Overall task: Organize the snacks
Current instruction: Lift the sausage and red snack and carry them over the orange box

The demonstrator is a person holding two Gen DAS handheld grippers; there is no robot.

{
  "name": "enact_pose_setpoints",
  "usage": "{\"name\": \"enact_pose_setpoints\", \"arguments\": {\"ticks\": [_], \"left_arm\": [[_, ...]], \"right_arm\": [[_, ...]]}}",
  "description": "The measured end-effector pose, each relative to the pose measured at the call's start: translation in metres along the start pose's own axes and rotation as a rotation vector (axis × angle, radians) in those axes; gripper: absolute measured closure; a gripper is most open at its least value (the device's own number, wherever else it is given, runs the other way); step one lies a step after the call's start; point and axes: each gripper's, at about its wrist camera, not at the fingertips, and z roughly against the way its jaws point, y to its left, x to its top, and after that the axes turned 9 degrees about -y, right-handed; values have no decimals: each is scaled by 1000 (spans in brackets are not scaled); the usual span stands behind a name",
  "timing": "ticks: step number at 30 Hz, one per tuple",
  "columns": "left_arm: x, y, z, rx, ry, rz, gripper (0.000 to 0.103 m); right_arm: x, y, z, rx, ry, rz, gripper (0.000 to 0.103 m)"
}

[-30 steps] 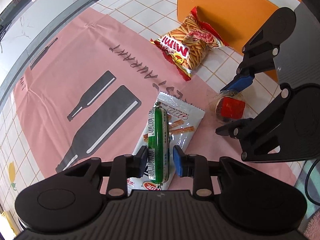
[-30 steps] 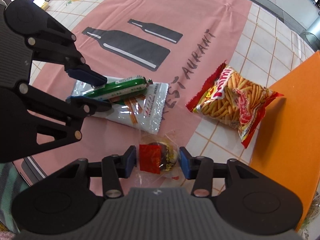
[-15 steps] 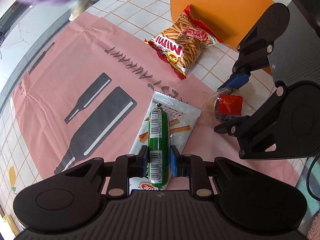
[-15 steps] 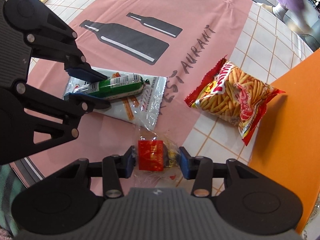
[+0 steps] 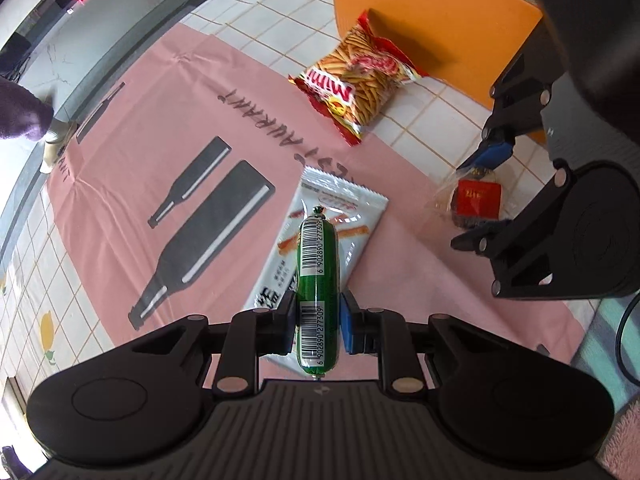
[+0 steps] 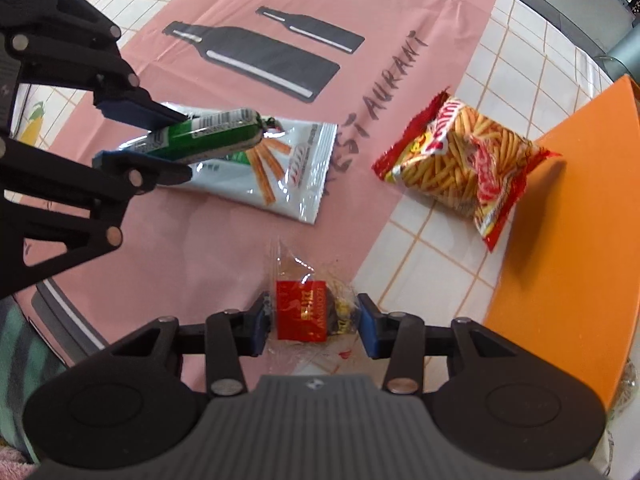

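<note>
Between left tool [image 5: 318,326] pads: sausage [image 5: 318,280].

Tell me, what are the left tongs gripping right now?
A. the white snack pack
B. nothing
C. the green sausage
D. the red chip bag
C: the left tongs are shut on the green sausage, which in the right wrist view sits lifted above the white snack pack, while the red chip bag lies untouched by the orange board.
</note>
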Motion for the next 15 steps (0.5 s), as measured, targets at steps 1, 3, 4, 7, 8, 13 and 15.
{"name": "enact_pose_setpoints", "arguments": {"ticks": [1,3,4,7,8,13,15], "left_arm": [[-1,-3,1,-2,11,-3,79],[-3,-10,5,-8,36,-12,79],[-4,-13,7,-12,49,-21,79],[-6,-25,13,-23,97,-34,79],[-6,-28,16,-29,109,-37,79],[0,-51,38,-92,132,-53,79],[5,-61,48,-119,130,-53,79]], "right_arm": [[-3,0,3,2,4,-4,61],[-9,0,10,12,18,-8,61],[-13,0,14,17,25,-8,61],[-26,2,28,44,53,2,61],[-31,4,33,50,58,6,61],[-57,9,70,86,53,20,61],[-68,8,88,97,44,18,61]]}}
